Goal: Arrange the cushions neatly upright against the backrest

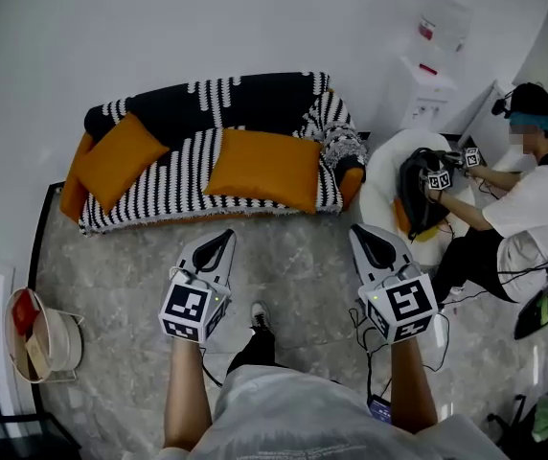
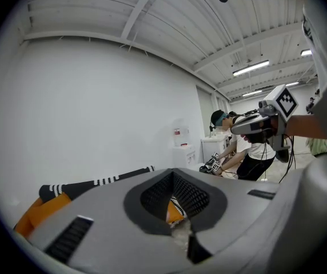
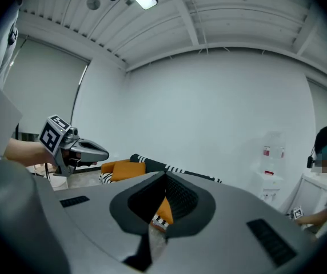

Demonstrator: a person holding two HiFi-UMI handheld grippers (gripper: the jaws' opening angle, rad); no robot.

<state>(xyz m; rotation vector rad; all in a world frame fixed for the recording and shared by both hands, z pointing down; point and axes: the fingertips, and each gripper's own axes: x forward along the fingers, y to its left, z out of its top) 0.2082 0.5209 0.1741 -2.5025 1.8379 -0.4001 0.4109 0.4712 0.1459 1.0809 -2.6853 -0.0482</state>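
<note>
A sofa (image 1: 173, 185) under a black-and-white striped cover stands against the far wall. One orange cushion (image 1: 116, 159) leans tilted in its left corner. A second orange cushion (image 1: 262, 169) rests slanted on the right half of the seat, against the backrest. My left gripper (image 1: 223, 239) and right gripper (image 1: 361, 232) hover over the floor short of the sofa, side by side, both shut and holding nothing. In the left gripper view a sliver of orange cushion (image 2: 175, 212) shows through the shut jaws. In the right gripper view the left cushion (image 3: 123, 167) shows beside my left gripper (image 3: 98, 153).
A person (image 1: 528, 204) sits at the right by a white round seat (image 1: 389, 175), holding another pair of grippers. A white cabinet (image 1: 429, 84) stands in the back right corner. A basket (image 1: 44, 338) sits at the left. Cables lie on the floor near my shoe (image 1: 260, 314).
</note>
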